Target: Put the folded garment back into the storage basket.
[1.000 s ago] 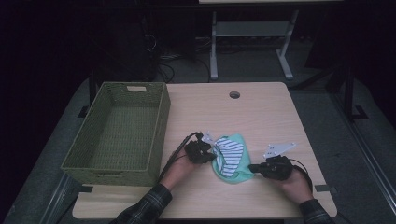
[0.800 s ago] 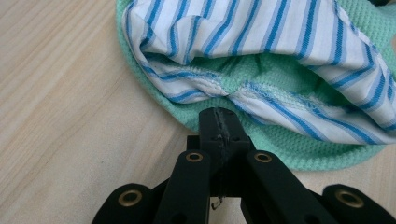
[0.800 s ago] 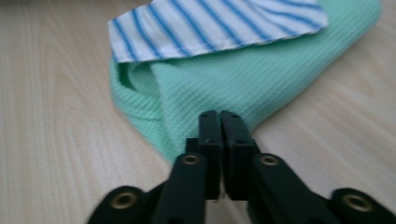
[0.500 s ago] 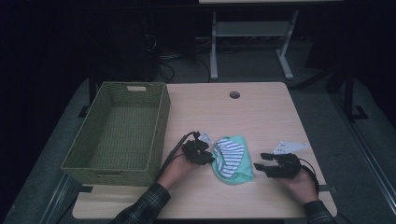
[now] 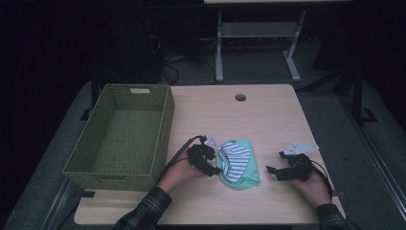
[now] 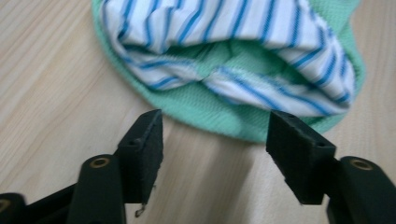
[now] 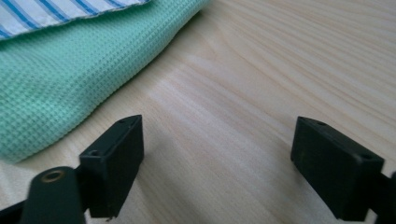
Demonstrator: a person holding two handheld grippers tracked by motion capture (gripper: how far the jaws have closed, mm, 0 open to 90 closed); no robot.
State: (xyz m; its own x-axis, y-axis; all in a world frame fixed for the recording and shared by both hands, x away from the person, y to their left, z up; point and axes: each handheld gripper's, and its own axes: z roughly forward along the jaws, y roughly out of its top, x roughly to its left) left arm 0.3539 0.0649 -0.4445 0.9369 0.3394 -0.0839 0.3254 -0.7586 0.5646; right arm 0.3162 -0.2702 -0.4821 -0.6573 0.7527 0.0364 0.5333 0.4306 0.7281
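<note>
**Folded cloth flanked by two grippers on wooden table**

A pale wooden table (image 5: 268, 120) is seen in a dark room, with a green woven basket (image 5: 124, 134) set at its left. A folded green and blue-striped cloth (image 5: 238, 163) is laid near the front edge. The left gripper (image 5: 214, 163) is held just beside it, jaws apart. The right gripper (image 5: 273, 171) is kept clear of it, jaws spread wide.

Folded green-and-striped cloth (image 5: 238, 163) on table
</note>
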